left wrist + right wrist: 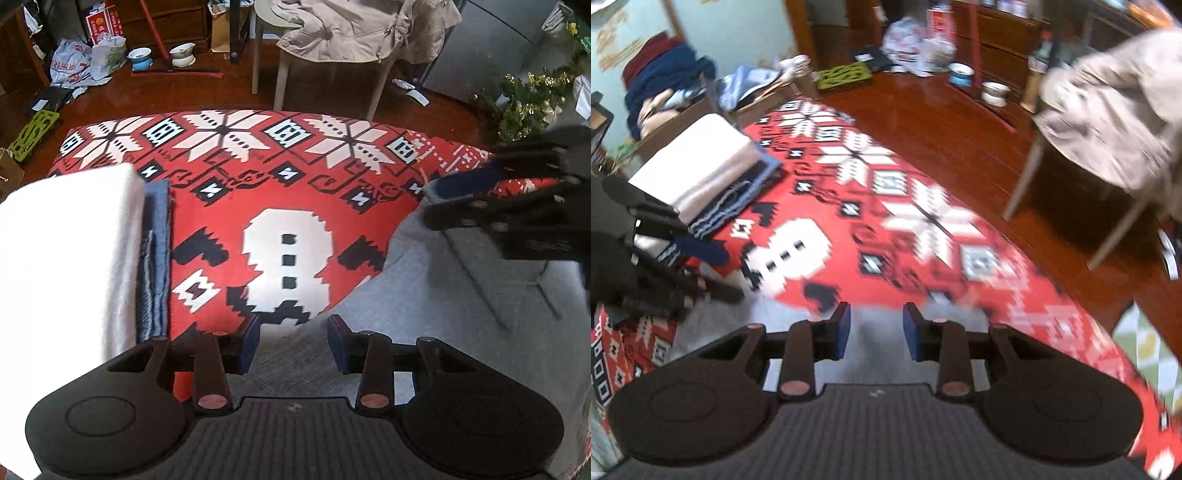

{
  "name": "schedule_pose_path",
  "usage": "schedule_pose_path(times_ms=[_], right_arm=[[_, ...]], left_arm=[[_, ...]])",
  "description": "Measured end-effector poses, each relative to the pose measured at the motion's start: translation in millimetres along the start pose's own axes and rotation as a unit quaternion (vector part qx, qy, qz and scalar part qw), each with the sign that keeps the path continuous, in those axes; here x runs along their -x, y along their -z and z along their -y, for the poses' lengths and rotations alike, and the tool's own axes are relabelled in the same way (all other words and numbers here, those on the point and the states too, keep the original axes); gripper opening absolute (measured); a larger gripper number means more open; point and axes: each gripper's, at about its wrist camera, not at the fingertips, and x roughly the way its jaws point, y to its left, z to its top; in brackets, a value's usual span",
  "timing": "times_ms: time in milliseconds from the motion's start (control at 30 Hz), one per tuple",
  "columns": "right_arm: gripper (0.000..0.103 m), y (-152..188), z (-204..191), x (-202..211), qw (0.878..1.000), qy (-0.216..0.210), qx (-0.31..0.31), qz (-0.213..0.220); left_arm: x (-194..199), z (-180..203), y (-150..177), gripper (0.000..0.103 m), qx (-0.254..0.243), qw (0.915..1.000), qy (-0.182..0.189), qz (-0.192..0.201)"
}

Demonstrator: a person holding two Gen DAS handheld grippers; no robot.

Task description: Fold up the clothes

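A grey garment [436,302] lies on the red patterned cloth [266,184], spread under both grippers. My left gripper [293,341] is open just above the garment's near edge, nothing between its blue pads. My right gripper [876,332] is open too, over the grey garment [871,354]; in the left wrist view it [439,195] hovers at the garment's far right corner. The left gripper shows at the left of the right wrist view [713,269]. A folded stack, white on blue [92,251], sits at the left [701,173].
A chair draped with a beige coat [351,33] stands beyond the table on the wooden floor. Bags and bowls [140,59] clutter the back left. A small tinsel tree [532,99] is at the right. A box of clothes [665,88] stands behind the stack.
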Motion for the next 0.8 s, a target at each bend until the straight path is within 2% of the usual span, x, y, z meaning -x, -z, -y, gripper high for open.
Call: schedule_pose_path(times_ms=[133, 267, 367, 467, 533, 600, 633, 700, 733, 800], right_arm=[[0.028, -12, -17, -32, 0.997, 0.003, 0.067, -0.042], [0.028, -4, -27, -45, 0.988, 0.013, 0.132, -0.076], [0.028, 0, -25, -46, 0.987, 0.01, 0.138, -0.078], [0.028, -2, -28, -47, 0.985, 0.008, 0.15, -0.081], [0.022, -4, -32, -49, 0.983, 0.004, 0.164, -0.084], [0.009, -6, -36, -53, 0.981, 0.003, 0.171, -0.088], [0.008, -7, -38, -55, 0.981, 0.005, 0.175, -0.088], [0.006, -8, -39, -56, 0.982, 0.01, 0.169, -0.084], [0.005, -9, -36, -56, 0.985, 0.011, 0.154, -0.08], [0.004, -11, -30, -56, 0.989, 0.012, 0.125, -0.072]], left_arm=[[5, -7, 11, 0.04, -0.005, 0.9999, -0.006, -0.009], [5, -12, 23, 0.045, -0.004, 0.9999, -0.003, -0.016], [4, -19, 33, 0.048, 0.026, 0.9994, 0.017, -0.019], [3, -26, 39, 0.048, 0.055, 0.9982, 0.019, -0.015], [4, -34, 39, 0.049, 0.092, 0.9949, 0.041, -0.01], [3, -42, 38, 0.049, 0.129, 0.9898, 0.061, -0.006], [3, -46, 37, 0.048, 0.144, 0.9873, 0.067, -0.005], [1, -51, 34, 0.028, 0.167, 0.9837, 0.066, -0.006], [-1, -52, 32, 0.003, 0.175, 0.9829, 0.056, -0.009], [0, -55, 32, 0.003, 0.193, 0.98, 0.047, -0.004]])
